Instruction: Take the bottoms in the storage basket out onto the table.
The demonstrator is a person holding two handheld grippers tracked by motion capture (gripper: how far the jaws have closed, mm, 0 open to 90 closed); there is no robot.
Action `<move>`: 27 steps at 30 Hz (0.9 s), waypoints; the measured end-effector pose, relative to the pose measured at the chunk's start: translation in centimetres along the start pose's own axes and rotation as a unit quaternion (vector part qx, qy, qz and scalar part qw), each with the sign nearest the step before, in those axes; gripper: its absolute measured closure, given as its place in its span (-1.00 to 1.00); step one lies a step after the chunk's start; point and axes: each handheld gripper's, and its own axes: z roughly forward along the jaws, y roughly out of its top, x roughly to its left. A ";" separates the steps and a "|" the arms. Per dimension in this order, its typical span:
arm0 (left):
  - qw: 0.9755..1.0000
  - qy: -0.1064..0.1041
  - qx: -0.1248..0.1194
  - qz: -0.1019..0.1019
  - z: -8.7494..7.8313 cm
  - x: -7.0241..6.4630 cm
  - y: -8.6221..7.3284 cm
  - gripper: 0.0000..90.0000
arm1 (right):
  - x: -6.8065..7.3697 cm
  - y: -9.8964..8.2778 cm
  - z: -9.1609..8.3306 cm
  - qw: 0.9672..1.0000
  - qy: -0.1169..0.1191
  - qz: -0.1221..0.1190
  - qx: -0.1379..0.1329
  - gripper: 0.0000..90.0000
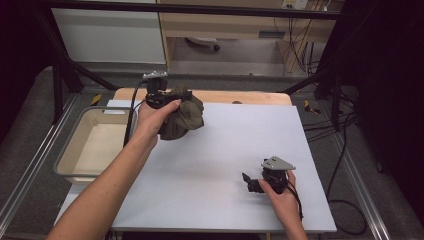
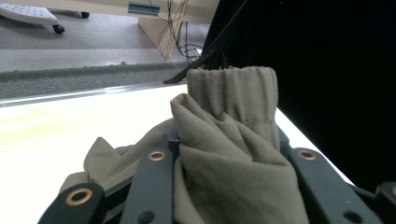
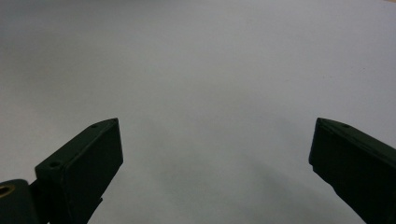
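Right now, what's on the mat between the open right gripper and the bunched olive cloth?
Nothing: the high view shows bare white mat between the right gripper and the cloth.

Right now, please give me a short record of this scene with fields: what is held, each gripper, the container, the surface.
held thing: olive-green garment, bunched, ribbed cuff sticking up
left gripper: shut on the garment, at the far left of the mat
right gripper: open, nothing between its jaws, low over the mat near the person
container: clear plastic bin, left of the mat, looks empty
surface: pale grey mat on a wooden table
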 end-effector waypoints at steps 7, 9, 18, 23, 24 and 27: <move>1.000 -0.008 0.004 0.003 1.4 -1.1 -0.6 0.44 | -0.2 0.0 0.1 1.000 0.000 0.001 0.000 -0.93; 1.000 -0.014 0.004 0.004 1.9 -1.4 -0.8 0.44 | -0.1 0.0 0.1 1.000 0.000 0.000 0.001 -0.93; 0.999 -0.027 0.019 0.006 4.7 -2.5 -2.2 0.43 | -0.1 -0.1 0.0 1.000 -0.001 0.000 0.003 -0.93; 0.999 -0.034 0.022 0.002 5.7 -3.0 -3.1 0.43 | -0.2 -0.1 0.0 1.000 0.000 -0.002 0.007 -0.93; 0.999 -0.035 0.022 0.001 5.9 -3.0 -3.2 0.43 | -0.1 -0.1 0.0 1.000 0.000 -0.002 0.007 -0.93; 0.999 -0.036 0.027 0.005 6.4 -3.4 -3.7 0.42 | -0.1 -0.1 0.1 1.000 0.001 -0.003 0.009 -0.93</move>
